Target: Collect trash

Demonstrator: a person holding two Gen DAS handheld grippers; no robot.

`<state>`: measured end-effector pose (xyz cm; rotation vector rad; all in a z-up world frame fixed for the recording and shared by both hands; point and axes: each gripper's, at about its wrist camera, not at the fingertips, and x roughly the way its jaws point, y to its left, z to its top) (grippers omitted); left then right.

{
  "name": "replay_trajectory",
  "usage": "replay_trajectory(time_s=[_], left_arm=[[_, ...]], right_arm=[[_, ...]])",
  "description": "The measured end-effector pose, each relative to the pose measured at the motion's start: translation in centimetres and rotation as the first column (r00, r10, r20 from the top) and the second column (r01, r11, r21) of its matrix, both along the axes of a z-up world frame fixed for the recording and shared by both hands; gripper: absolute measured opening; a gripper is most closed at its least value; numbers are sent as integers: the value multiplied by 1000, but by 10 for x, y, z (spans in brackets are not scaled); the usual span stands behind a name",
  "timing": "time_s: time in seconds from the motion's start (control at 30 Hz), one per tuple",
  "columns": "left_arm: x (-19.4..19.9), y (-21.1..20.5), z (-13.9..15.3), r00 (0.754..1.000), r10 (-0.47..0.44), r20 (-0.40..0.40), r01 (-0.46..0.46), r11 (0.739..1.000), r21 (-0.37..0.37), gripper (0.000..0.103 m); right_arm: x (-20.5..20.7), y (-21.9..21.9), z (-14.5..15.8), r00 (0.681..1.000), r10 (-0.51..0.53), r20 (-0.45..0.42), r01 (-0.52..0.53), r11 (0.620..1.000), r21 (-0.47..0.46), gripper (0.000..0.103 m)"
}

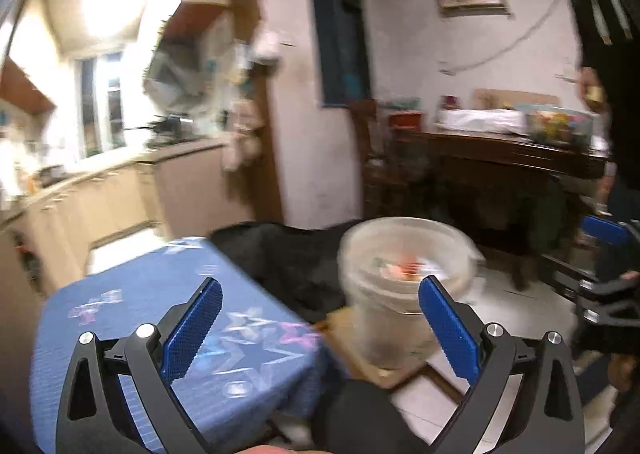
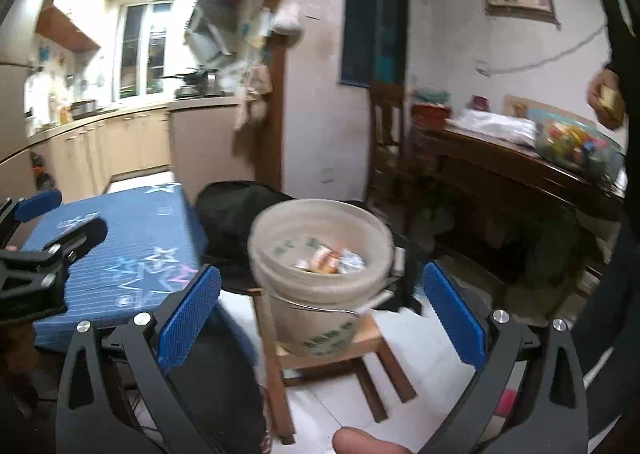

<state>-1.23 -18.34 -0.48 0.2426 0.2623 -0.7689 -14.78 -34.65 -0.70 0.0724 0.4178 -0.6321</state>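
Observation:
A translucent plastic bucket [image 2: 320, 278] stands on a small wooden stool [image 2: 340, 362] and holds several crumpled wrappers [image 2: 330, 260]. It also shows, blurred, in the left wrist view [image 1: 400, 286]. My right gripper [image 2: 322, 318] is open and empty, in front of and above the bucket. My left gripper [image 1: 320, 330] is open and empty, over the edge of the blue star-patterned table [image 1: 160, 318], left of the bucket. The left gripper shows at the left edge of the right wrist view [image 2: 36, 250].
A black cloth-covered object [image 2: 236, 221] sits behind the bucket. A dark wooden table [image 2: 520, 173] with a bowl and bags stands at the right. A person [image 2: 624, 101] stands at the far right. Kitchen counters [image 2: 100, 133] lie at back left. The floor is white tile.

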Motion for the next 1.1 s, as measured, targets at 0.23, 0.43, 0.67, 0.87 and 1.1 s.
replay_trajectory(time_s=[0.23, 0.43, 0.67, 0.87, 1.1], left_arm=[[61, 77, -16, 935, 324, -146, -334, 941, -49, 98], [97, 128, -35, 831, 522, -194, -535, 845, -19, 98], [140, 176, -63, 702, 683, -204, -684, 726, 74, 98], [185, 217, -83, 590, 767, -252, -761, 633, 143, 98], [223, 234, -92, 551, 809, -204, -784, 586, 205, 98]], right_arm=[[56, 39, -19, 983, 165, -75, -165, 986, -1, 98], [118, 75, -43, 935, 304, -181, -309, 951, -3, 98], [197, 114, -47, 858, 454, -239, -475, 880, -33, 98], [265, 117, -54, 819, 511, -262, -530, 848, -1, 98], [325, 116, -71, 796, 540, -274, -549, 834, 49, 98]])
